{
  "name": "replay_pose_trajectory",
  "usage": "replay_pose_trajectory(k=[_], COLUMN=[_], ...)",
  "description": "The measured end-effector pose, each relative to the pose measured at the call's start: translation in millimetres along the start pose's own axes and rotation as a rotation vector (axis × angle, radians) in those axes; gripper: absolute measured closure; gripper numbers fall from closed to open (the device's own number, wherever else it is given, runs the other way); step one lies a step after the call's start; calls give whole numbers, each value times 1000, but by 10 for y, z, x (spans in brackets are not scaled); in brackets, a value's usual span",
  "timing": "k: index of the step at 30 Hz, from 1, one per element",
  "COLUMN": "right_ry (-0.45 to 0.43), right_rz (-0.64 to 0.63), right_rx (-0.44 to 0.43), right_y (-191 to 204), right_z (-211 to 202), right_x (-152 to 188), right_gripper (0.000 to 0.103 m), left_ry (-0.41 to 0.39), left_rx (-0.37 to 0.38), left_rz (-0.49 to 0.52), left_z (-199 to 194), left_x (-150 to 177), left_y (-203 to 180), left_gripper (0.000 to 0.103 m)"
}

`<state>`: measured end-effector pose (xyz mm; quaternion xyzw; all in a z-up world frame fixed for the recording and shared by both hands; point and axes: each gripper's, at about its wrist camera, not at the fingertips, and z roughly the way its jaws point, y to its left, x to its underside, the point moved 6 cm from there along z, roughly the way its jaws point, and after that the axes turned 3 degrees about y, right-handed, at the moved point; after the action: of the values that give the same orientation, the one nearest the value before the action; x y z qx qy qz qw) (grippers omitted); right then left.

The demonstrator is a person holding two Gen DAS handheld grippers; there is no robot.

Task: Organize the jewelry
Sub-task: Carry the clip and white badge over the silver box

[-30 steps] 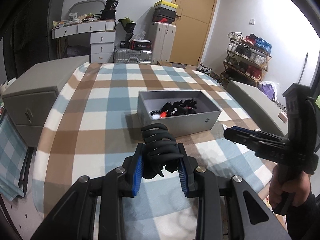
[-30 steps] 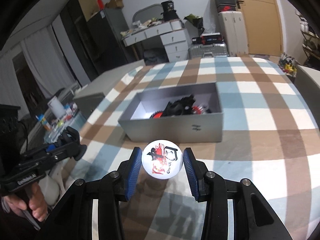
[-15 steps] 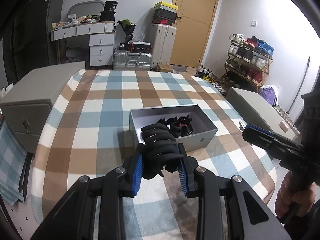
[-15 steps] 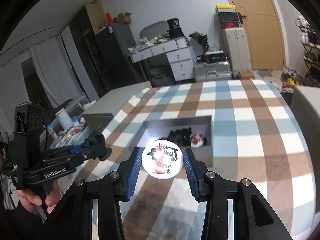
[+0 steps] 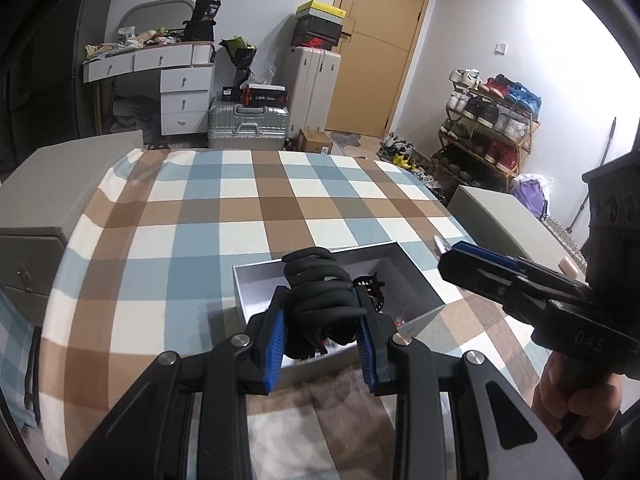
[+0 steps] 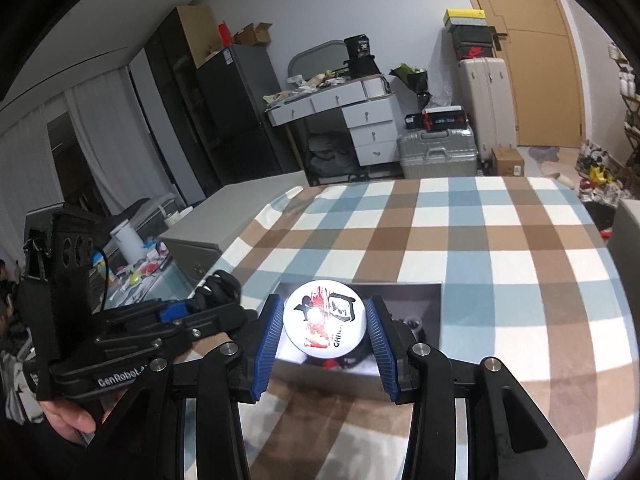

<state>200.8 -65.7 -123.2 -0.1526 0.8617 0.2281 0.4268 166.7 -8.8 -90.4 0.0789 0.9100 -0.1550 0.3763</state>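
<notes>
Grippers both loaded. Left gripper (image 5: 322, 330) is clamped on a bundle of black coiled hair ties (image 5: 318, 292), blue pads pressing its lower half from both sides, so the stack stays together instead of springing apart. Bundle's long axis runs up and away from the jaws, top coils poking out past the fingertips toward the far wall of the grey box (image 5: 416, 280). It hangs over the near part of the open box, looks clear of the contents; probably staged for a drop-in. Right gripper (image 6: 324, 326) pinches a round white badge (image 6: 324, 320) edge-on across its width, printed face turned up toward the camera, so the grip sits on the rim and leaves the face clear. No long axis on a disc; the print reads roughly upright, lettering toward the lower right. Badge also sits above the box opening, with dark and red items underneath. Box rests on the checked tablecloth (image 5: 248, 208), near the person's edge. Each gripper's handle is in a bare hand (image 5: 572, 396).
</notes>
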Motion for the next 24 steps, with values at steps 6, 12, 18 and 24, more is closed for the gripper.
replay_pose_trajectory(k=[6,12,18,24], right_ry=[26,56,82,96], right_rz=[13,19,29,35], right_rx=[-10,-12,-13,-18], right_y=[-87,-159,-229,-269], right_z=[192,390,538,609], right_x=[-48,-48,-35,-28], right_gripper=[61,61,61,61], left_ry=[14,36,57,71], left_rx=[16,26,38,39], left_rz=[1,-8,-14,1], left_z=[129,277,382,443], left_x=[-41,-56,-52,-66], left_y=[13,54,70,57], left_gripper=[78,78,78,78])
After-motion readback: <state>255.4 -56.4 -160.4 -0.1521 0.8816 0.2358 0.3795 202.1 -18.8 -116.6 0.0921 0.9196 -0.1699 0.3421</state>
